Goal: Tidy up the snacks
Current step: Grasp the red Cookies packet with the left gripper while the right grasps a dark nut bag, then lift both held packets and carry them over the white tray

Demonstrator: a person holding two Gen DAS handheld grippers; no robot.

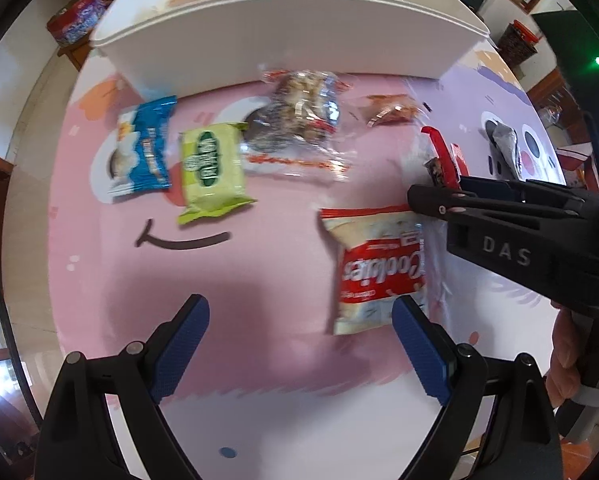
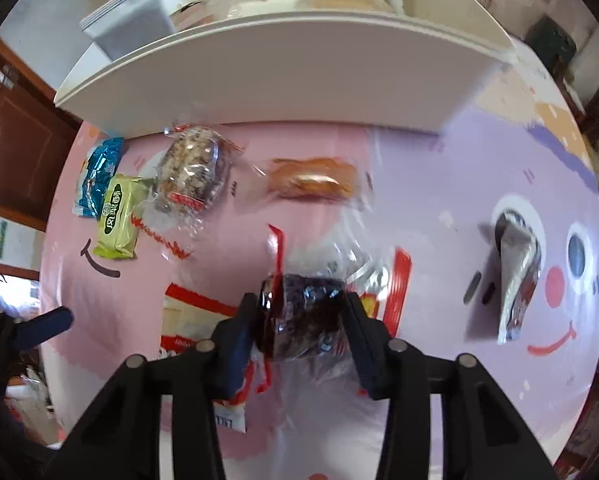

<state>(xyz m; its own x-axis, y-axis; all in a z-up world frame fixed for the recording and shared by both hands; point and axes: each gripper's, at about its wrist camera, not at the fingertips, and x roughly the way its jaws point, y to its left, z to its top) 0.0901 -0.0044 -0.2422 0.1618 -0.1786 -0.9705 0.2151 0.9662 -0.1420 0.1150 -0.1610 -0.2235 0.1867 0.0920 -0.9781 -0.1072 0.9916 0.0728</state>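
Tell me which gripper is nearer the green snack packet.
Left. The left gripper hangs open just below the green snack packet; the right gripper, clamped on a dark wrapped snack, sits farther off.

Left gripper low over pink mat, jaws wide apart, nothing between. Cookies packet just beside one blue pad. Green packet touching blue packet. White bin behind. Right gripper entering from right, tips at a clear red-edged wrapper.
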